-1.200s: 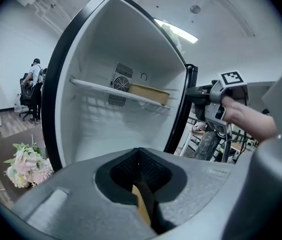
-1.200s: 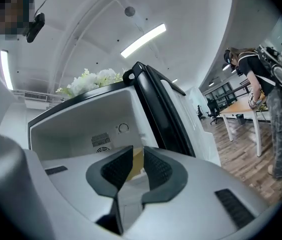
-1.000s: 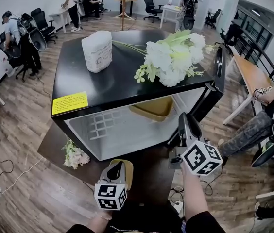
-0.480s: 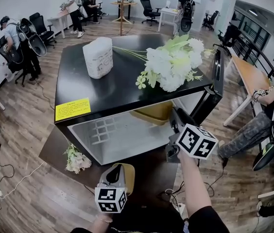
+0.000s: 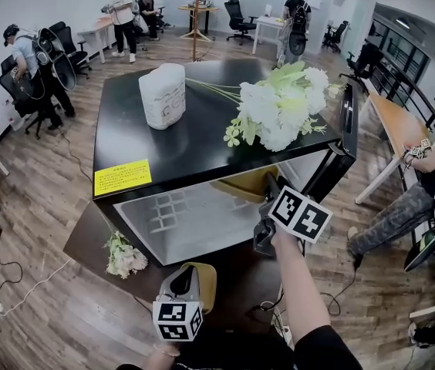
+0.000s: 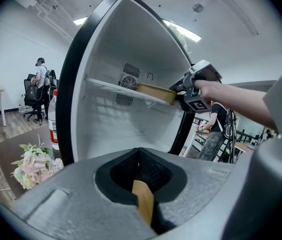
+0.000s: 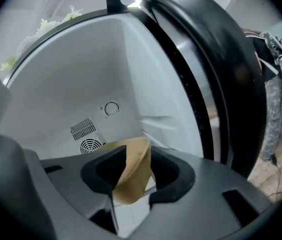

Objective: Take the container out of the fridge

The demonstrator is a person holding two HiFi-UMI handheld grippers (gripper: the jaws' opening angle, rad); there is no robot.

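- Wood-floored office (image 5: 40, 206), people at desks far behind; up front a small black fridge (image 5: 133, 137), its door (image 5: 339, 141) swung wide at the right, with white flowers (image 5: 279, 114) and a white pack (image 5: 163, 95) lying on top.
- Has brought the right tongs (image 7: 131, 171) in from beside the door over the past second, up to the front of the cabinet and right at the tan container (image 6: 156, 91).
- Has just been spreading those jaws: released now, parted around the container's near rim, which shows between them in the right gripper view; no sign yet of pads pressing.
- Finds the container where it belongs for now, on the wire shelf (image 6: 108, 85) high inside the fridge, level and not lifted.
- Keeps the left tongs (image 6: 142, 189) low in front of the fridge, clenched tight and unmoved; shows only a thin tan strip in the notch, of unclear nature.
- Points to a reach all but finished and a grasp still to come: closing on the rim, then drawing the container straight out over the shelf's front edge.
- Risks a tilt from a shallow, one-sided hold on the rim; reveals nothing of the contents from any view.
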